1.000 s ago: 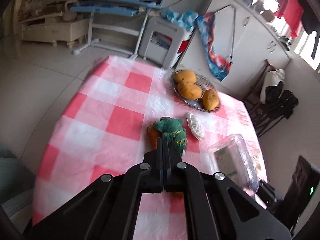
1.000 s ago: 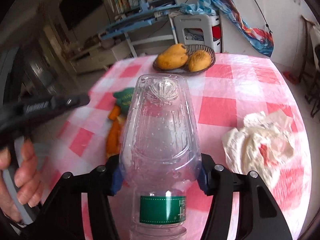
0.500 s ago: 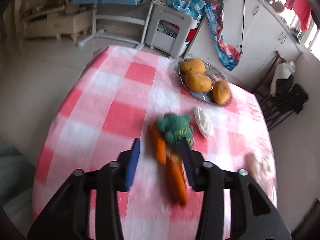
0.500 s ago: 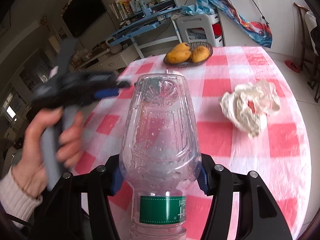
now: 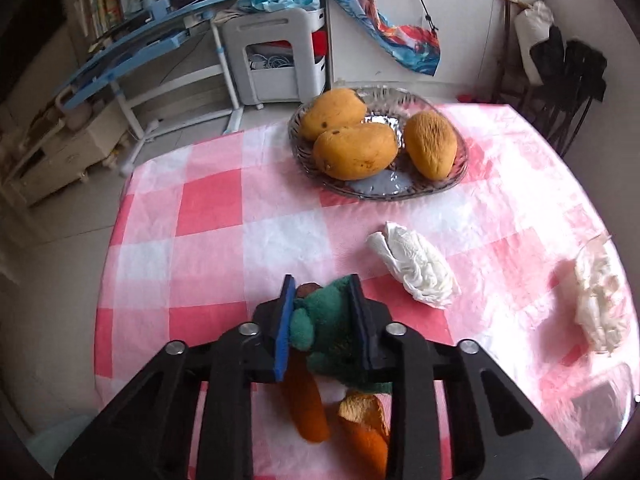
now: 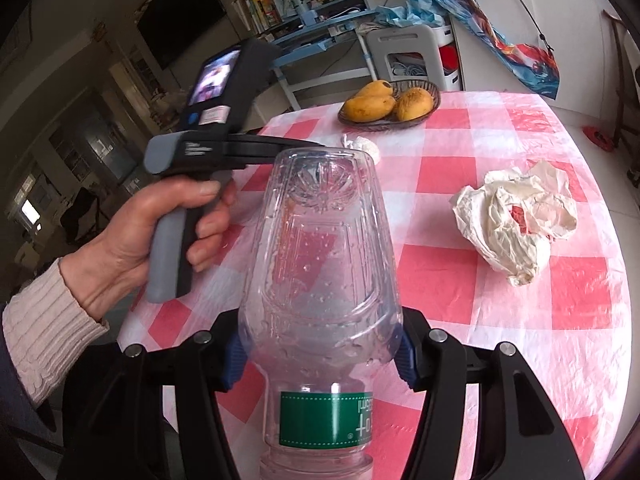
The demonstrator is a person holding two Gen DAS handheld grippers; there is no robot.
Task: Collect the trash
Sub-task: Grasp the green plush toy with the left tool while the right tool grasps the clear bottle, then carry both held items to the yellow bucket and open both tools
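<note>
A lived-in home: checked tablecloth (image 5: 248, 216), mango dish (image 5: 456, 176), cluttered bookshelf (image 6: 280, 4).

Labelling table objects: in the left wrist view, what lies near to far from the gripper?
Plush carrot toy between the closing hand-held gripper pads → crumpled white tissue → glass dish of mangoes.
</note>
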